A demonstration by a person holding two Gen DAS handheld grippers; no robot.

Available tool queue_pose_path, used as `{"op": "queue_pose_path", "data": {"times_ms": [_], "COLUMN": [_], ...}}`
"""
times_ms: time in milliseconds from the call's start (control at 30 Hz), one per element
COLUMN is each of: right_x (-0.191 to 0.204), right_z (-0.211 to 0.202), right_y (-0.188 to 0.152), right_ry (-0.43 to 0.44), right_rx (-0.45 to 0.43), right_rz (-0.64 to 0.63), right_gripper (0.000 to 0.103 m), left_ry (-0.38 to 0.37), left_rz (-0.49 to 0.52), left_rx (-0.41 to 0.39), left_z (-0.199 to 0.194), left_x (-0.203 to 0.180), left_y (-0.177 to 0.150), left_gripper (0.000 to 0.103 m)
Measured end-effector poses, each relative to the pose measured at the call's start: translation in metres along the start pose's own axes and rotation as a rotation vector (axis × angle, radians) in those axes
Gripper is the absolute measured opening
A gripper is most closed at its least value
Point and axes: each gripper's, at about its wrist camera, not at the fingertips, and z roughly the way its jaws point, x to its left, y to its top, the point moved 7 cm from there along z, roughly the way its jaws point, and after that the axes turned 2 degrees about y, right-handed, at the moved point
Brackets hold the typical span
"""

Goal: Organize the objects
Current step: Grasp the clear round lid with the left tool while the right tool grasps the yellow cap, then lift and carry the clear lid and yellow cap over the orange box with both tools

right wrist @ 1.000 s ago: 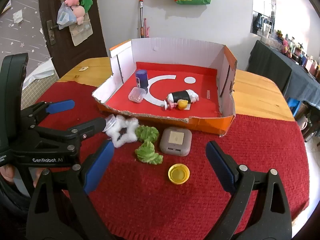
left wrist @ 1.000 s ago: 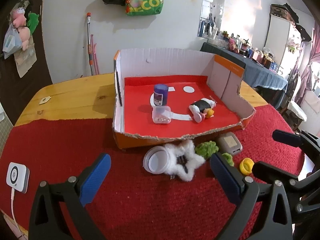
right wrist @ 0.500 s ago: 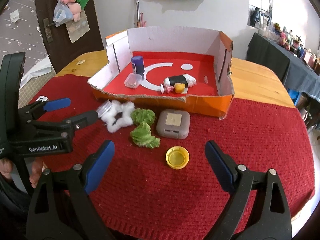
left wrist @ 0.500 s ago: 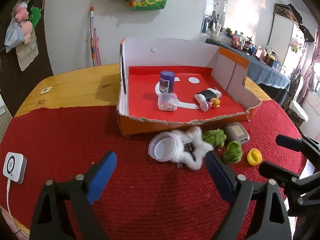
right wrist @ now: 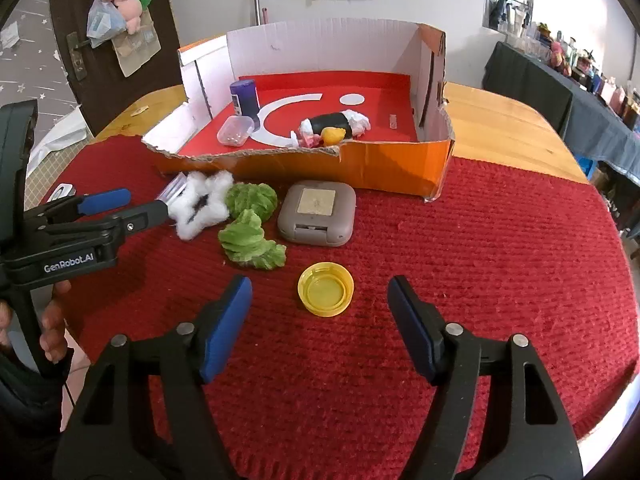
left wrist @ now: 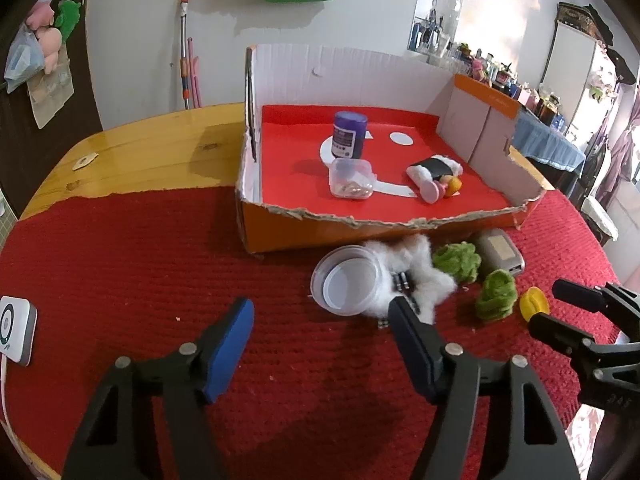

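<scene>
Now, table: wooden tabletop [right wrist: 508, 120] under a red knitted cloth [right wrist: 500, 264].
Box: torn orange cardboard box with red floor [right wrist: 384, 164] at the cloth's far edge; inside, a purple jar [right wrist: 244, 98], a small clear tub [right wrist: 235, 130], a black-and-white plush roll [right wrist: 340, 124].
Case: grey square case [right wrist: 318, 212] just before the box front.
Clutter: white fluffy star [left wrist: 420, 276] against a clear round lid [left wrist: 348, 284]; two green woolly clumps [right wrist: 250, 220] beside it.
Cap: yellow plastic cap [right wrist: 326, 288], hollow up, on the cloth ahead of the right gripper [right wrist: 320, 312].
Right gripper: jaws closing, nothing gripped.
Left gripper [left wrist: 322, 330]: closing too, bare cloth between; its right finger covers part of the star.
Hidden: tub contents unclear.
</scene>
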Motion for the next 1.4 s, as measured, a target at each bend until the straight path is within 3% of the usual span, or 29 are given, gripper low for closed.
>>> {"op": "queue_pose_path", "data": {"times_ms": [467,633,700,1067,1400], "right_x": [-0.001,-0.003,-0.003,0.002,0.016], "right_z": [0.017,0.019,0.019,0.012,-0.015], "right_y": [0.0,0.002,0.002,0.004,0.023], "right_ry": [0.01,0.01,0.012,0.04,0.056], "right_rx": [0.027,0.026,0.027,0.011,-0.06], "right_rz": [-0.001,0.002,0.003,-0.003,-0.04], "right_gripper": [0.049,0.039,0.031,0.029,0.029], "left_ry": [-0.056,-0.082,-0.084,-0.082,-0.077], "left_rz": [0.001,-0.002,-0.001,-0.002,0.02], "left_rx": [0.012,0.019,0.017,-0.001,-0.042], "left_z": [0.013,0.015,0.015,0.001,-0.023], "left_x": [-0.003,-0.006,-0.007,-0.007,-0.012], "left_y": [0.01,0.013,0.013,0.008,0.009], "left_gripper": [0.053,0.043,0.043,0.043,0.043]}}
